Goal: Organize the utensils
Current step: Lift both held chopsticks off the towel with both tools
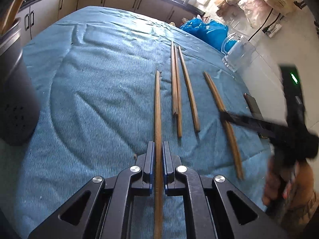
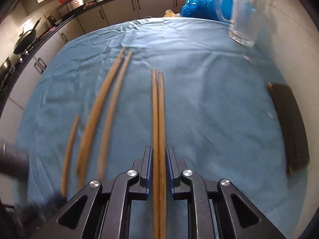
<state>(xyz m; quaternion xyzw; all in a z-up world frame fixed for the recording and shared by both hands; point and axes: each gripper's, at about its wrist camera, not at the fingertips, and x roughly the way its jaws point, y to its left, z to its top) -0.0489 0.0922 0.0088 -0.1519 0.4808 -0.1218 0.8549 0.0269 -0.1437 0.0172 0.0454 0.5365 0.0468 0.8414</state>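
Note:
My left gripper (image 1: 158,145) is shut on a single wooden chopstick (image 1: 158,103) that runs forward between the pads. My right gripper (image 2: 159,149) is shut on a pair of wooden chopsticks (image 2: 158,107); it shows in the left wrist view (image 1: 223,114) gripping that pair (image 1: 214,91). Three more chopsticks (image 1: 177,83) lie on the blue cloth (image 1: 99,83) between the two grippers, also in the right wrist view (image 2: 103,103). A dark perforated utensil holder (image 1: 14,91) stands at the left.
A clear glass mug (image 1: 238,52) stands at the cloth's far right, also in the right wrist view (image 2: 242,18). A dark phone (image 2: 289,125) lies at the right edge. Blue plastic bags (image 1: 205,28) sit beyond. Kitchen cabinets (image 1: 119,0) line the back.

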